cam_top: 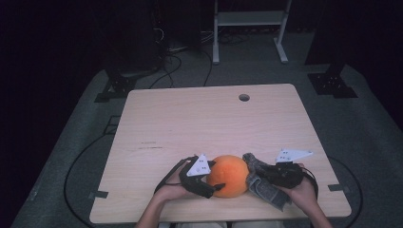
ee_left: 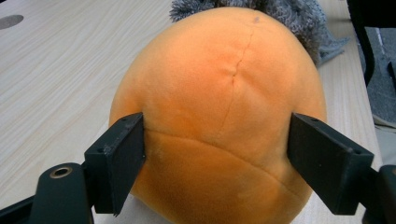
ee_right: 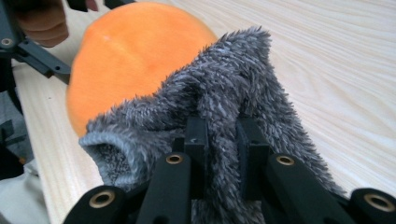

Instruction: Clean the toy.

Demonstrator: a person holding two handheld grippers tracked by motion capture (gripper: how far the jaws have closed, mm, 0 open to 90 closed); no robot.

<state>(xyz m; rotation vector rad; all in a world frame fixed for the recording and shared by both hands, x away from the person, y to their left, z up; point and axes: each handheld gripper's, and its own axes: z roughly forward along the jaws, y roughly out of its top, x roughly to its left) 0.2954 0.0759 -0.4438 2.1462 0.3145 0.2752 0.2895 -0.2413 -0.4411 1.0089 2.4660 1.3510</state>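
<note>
Pale wood surface (cam_top: 190,118): left tool (ee_left: 217,154) squeezes the orange plush ball (ee_left: 219,107) at the near edge, right tool (ee_right: 223,140) pinches the grey fuzzy sock (ee_right: 224,93) beside it. Soft plush could pop free; fuzz may slip.

An orange plush ball (cam_top: 229,175), a grey fuzzy cloth (cam_top: 262,183) and a pale wood-grain table (cam_top: 199,118) were recorded.

Right gripper (ee_right: 223,140) jaws pinch fuzzy grey fabric sock (ee_right: 224,88); round orange plush ball (ee_right: 130,51) sits touching behind the sock.
</note>
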